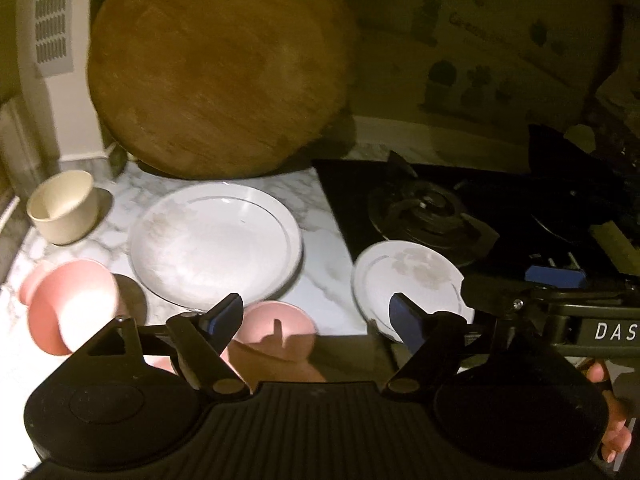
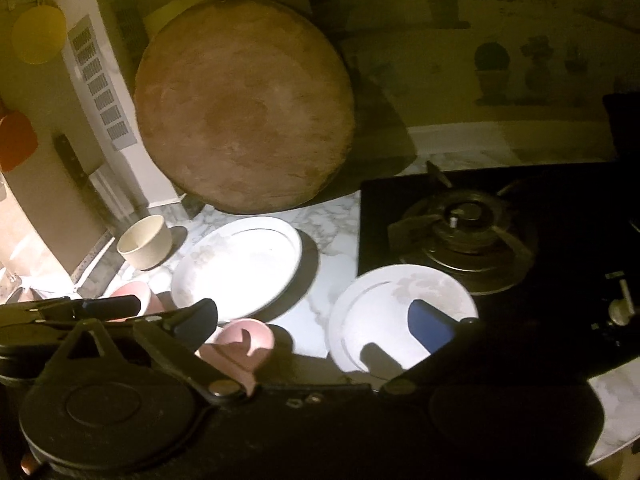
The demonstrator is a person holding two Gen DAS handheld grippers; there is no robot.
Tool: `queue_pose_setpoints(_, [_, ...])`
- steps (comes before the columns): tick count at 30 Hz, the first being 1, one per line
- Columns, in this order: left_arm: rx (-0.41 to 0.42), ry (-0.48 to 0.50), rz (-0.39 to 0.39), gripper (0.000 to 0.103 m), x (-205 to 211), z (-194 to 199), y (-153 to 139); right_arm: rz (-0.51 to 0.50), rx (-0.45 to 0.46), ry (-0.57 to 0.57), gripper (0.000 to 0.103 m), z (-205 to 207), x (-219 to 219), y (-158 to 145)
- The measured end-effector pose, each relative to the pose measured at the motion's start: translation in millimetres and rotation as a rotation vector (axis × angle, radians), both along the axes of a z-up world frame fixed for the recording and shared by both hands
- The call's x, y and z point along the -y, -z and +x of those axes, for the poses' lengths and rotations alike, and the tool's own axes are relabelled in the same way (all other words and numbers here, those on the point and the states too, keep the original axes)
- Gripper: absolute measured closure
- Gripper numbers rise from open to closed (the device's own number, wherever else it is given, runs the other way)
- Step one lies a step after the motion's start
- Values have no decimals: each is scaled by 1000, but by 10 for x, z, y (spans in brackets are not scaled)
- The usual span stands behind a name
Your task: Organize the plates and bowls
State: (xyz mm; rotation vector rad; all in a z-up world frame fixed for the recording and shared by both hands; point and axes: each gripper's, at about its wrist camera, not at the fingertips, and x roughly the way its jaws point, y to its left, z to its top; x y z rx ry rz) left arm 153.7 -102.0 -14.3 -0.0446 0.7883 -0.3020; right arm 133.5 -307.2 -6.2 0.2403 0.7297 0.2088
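Nearest the lens, the left gripper has its black, blue-padded jaws spread with nothing between them, above a small pink bowl of matte plastic at the table's near edge. At ten o'clock of that bowl another pink bowl lies tipped on its side. Toward twelve o'clock sits the large plate, glossy white china with a thin grey ring, flat on the marble-patterned table. At two o'clock the small plate overlaps the black glass stove. A cream paper cup stands at ten o'clock; behind, a round wooden board leans upright. Only the right wrist view shows the right gripper, jaws likewise spread and empty, one blue pad over the small plate, plus a yellow disc hanging at eleven o'clock.
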Motion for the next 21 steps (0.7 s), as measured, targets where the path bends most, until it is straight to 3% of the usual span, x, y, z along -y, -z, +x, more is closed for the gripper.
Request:
queue_pose_setpoints(13, [-66,43,2,23,389,239,368,-7,-86,141,4,-56,509,349])
queue_pose_setpoints(21, [-114,60,-8,23,509,458,579,-5,-151,182,21,83,689,626])
